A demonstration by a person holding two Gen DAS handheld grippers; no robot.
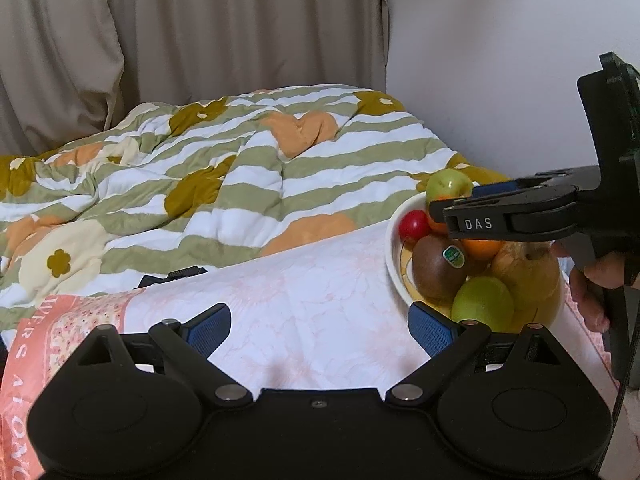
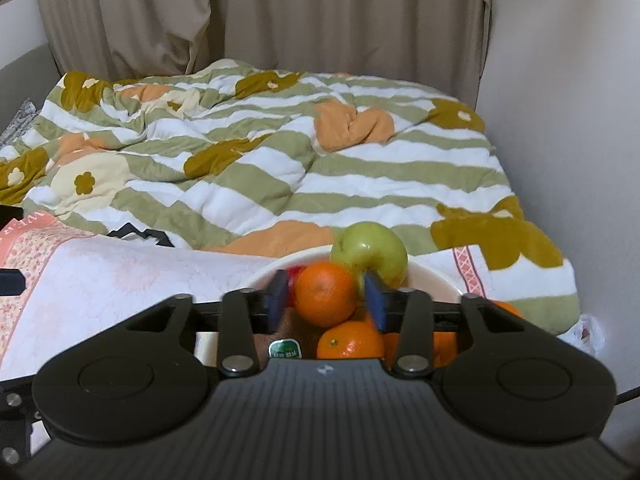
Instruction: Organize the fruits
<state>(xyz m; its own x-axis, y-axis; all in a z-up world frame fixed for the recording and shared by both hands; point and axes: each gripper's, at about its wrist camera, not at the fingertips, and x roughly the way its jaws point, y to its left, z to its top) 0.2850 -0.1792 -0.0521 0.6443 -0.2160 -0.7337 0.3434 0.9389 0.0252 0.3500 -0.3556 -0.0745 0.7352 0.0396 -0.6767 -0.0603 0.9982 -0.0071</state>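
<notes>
Partly hidden bowl [image 2: 436, 276] — right gripper [image 2: 326, 294] parted around an orange [image 2: 324, 294], contact unclear.

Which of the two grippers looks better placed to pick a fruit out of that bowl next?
The right gripper. It hangs over the bowl with an orange between its open pads. The left gripper is open over bare cloth, beside the bowl.

Soft, even indoor light, shadows faint; fisheye bending darkens the corners – the near white bowl [image 2: 432, 276] looks slightly blurred, perhaps from motion.
</notes>
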